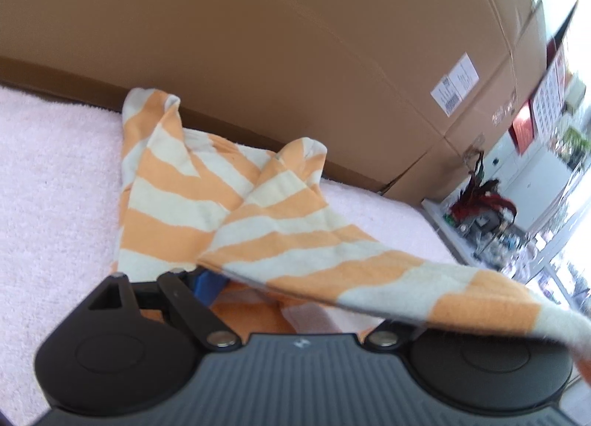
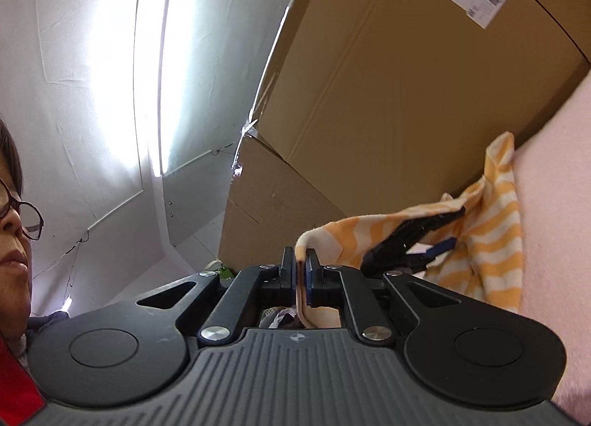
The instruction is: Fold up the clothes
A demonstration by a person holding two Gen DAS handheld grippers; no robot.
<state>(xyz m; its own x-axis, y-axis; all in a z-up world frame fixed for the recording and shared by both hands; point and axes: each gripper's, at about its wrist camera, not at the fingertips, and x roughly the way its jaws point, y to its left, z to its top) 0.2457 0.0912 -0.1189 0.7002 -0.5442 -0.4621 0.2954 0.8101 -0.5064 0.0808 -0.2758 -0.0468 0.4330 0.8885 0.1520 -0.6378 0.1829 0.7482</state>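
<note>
Right claw (image 2: 300, 271) pinches the striped shirt (image 1: 229, 204) edge, lifted mid-fold; left claw (image 1: 207, 278) I can't judge, cloth-covered. Next, I'd carry it across evenly.

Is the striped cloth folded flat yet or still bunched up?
Bunched up. The striped cloth lies crumpled on the pink towel, one end lifted in the right tongs.
</note>
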